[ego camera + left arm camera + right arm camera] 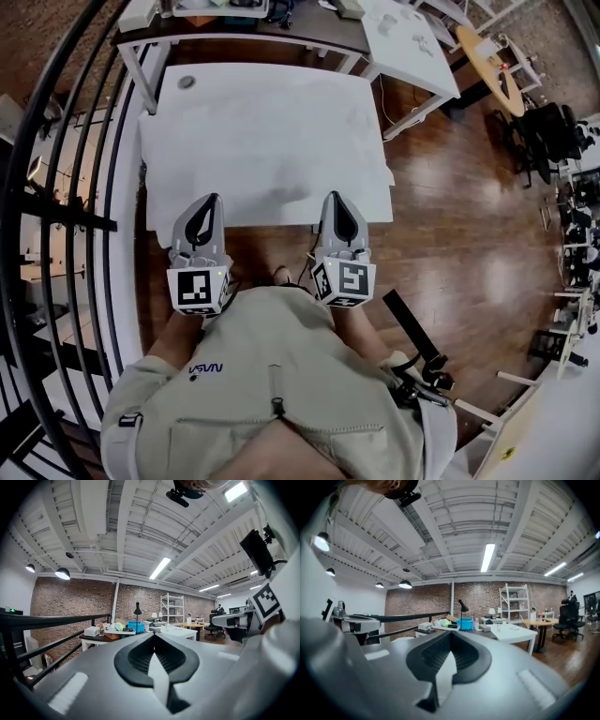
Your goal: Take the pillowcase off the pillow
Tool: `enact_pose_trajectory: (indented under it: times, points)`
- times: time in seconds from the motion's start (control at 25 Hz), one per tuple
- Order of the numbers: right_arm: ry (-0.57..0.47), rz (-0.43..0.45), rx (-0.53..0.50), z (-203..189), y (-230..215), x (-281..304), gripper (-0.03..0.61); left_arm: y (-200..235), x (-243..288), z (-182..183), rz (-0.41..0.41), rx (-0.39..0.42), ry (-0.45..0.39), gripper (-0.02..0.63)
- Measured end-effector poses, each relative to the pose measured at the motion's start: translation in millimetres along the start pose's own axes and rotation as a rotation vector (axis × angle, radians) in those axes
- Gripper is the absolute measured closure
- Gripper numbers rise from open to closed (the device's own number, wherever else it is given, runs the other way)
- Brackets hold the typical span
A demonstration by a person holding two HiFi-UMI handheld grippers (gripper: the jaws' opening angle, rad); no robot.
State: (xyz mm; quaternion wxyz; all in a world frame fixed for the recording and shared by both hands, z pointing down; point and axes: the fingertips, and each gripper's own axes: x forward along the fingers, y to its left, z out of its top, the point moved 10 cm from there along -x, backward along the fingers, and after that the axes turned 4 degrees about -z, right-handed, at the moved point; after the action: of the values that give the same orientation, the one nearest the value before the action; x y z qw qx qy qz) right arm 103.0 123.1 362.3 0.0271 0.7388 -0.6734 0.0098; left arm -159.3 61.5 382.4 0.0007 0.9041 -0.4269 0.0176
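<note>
I make out no pillow or pillowcase in any view. A white table (pixel 272 141) stands in front of me, its top plain apart from a small round grommet (pixel 187 82) at the far left corner. My left gripper (pixel 212 200) and right gripper (pixel 334 196) are held side by side close to my chest, just short of the table's near edge. Both are shut with nothing between the jaws. In the left gripper view the left gripper (pixel 152 635) points level across the room, and in the right gripper view the right gripper (pixel 450 633) does the same.
A black railing (pixel 56 187) runs along my left. A dark desk (pixel 253 33) with clutter stands behind the white table, and another white table (pixel 412 56) is at the back right. A round wooden table (pixel 492 66) and office chairs (pixel 548 131) stand on the wood floor to the right.
</note>
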Motion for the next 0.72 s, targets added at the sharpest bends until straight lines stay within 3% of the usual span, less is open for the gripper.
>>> enact_pose_trajectory:
  times: [0.72]
  points:
    - [-0.041, 0.079, 0.040, -4.5, -47.8, 15.3, 0.577, -48.8, 28.5, 12.2, 0.038, 0.051, 0.012, 0.607]
